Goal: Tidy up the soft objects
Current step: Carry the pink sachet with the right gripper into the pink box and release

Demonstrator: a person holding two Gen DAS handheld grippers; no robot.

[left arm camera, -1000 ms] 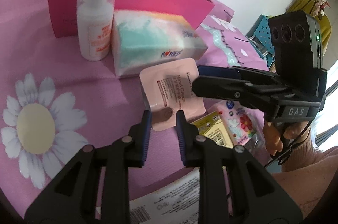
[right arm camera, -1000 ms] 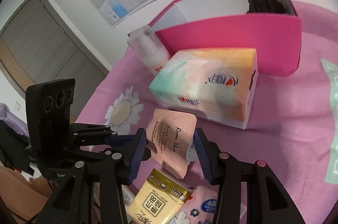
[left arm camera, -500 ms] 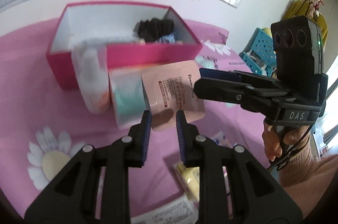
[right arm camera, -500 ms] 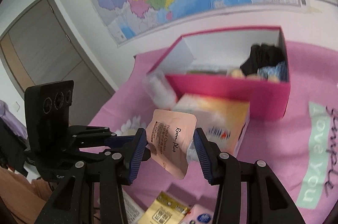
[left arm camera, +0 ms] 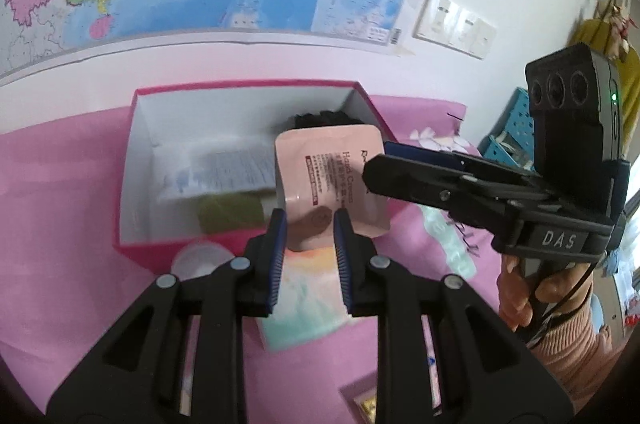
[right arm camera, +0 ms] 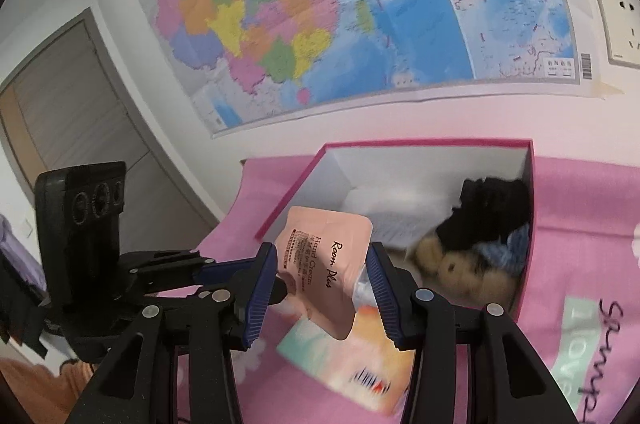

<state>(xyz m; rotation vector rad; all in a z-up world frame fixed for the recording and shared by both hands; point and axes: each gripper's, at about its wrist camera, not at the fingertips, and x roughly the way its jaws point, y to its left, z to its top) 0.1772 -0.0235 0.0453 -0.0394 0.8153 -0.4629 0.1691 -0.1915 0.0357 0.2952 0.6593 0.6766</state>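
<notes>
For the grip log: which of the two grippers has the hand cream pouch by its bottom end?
The left gripper pinches the hand cream pouch at its bottom end; the right gripper clamps it across its width, higher up.

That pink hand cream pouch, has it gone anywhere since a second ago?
Yes. The pouch, held by both tools, has risen from the tablecloth beside the tissue pack and now hangs over the pink box.

One open pink cardboard box (left arm camera: pixel 128 224), one flat peach hand-cream pouch (left arm camera: pixel 328 172), one pastel soft tissue pack (right arm camera: pixel 360 364), two wall maps (right arm camera: pixel 320 8), two black grippers, and, blurred inside, perhaps two tan plush toys (right arm camera: pixel 452 268).
</notes>
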